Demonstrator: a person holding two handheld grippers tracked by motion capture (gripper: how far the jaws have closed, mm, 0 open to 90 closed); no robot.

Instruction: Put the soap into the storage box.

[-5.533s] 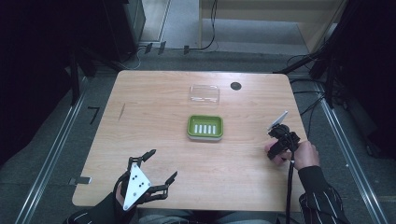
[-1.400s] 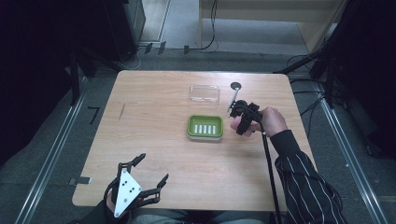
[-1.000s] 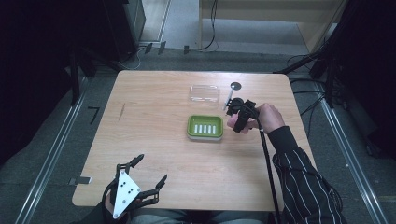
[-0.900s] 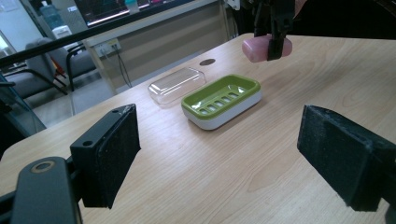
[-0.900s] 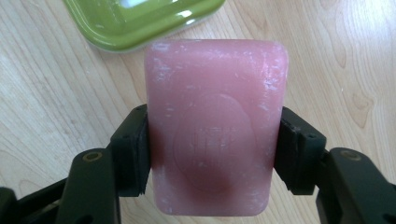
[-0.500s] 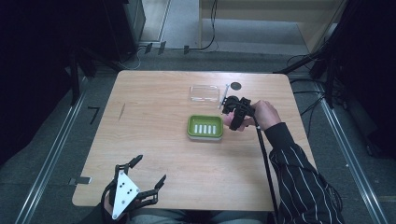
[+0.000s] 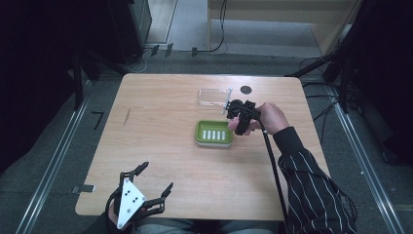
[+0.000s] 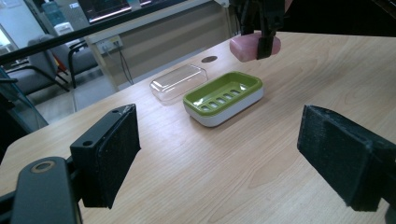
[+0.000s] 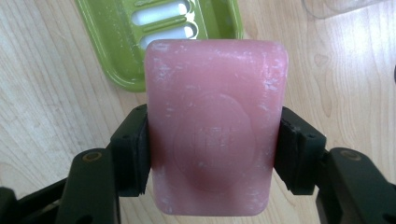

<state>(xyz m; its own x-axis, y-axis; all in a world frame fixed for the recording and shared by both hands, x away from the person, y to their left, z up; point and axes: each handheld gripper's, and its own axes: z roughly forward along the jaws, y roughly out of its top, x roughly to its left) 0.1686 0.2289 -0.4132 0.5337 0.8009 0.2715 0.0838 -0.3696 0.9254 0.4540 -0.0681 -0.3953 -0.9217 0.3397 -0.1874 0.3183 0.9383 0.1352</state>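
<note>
Ideally the right gripper point(image 9: 212, 154) — clamped on the pink soap point(image 9: 214, 126), just beside the green dish point(image 7: 214, 133) — centres it before lowering, while the left gripper point(image 8: 233, 154) waits open

I can read no text, label, brand or number anywhere here. The pink soap bar point(image 9: 216, 126) carries a round embossed stamp on its face, with faint raised lettering inside it in the right gripper view, but the letters are too worn and soft for me to make out. The grey three-cornered plate point(image 7: 129, 203) shows a few dark dots in the high view, no characters. The screens point(image 8: 114, 7) at the back of the left gripper view are too small and blurred for me to read.
</note>
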